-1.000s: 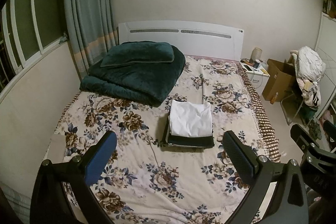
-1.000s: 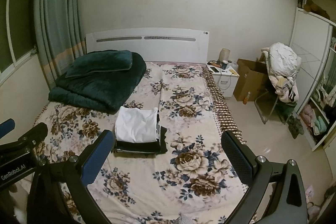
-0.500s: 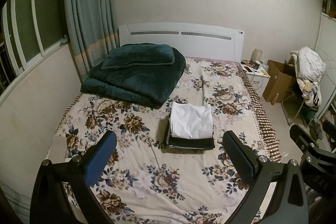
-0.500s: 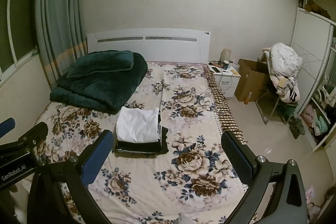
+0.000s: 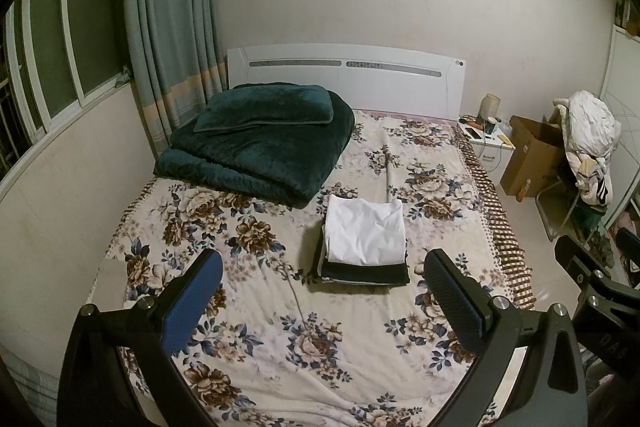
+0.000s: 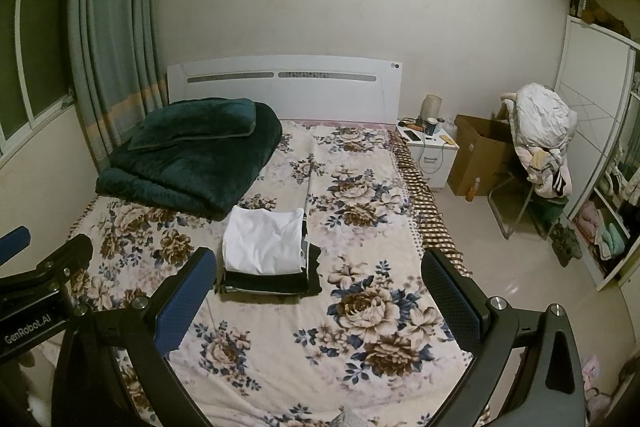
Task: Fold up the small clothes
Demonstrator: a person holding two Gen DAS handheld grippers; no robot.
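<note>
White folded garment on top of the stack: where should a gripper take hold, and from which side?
Probably the near folded edge of the white garment, approached low from the foot of the bed: that edge faces both open grippers and overhangs the dark clothes beneath.

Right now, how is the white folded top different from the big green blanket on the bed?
The white folded top is small, thin and smooth; the green blanket is big, thick and fluffy. The top lies on darker folded clothes mid-bed; the blanket sits by the headboard under a matching pillow. Both are folded.
</note>
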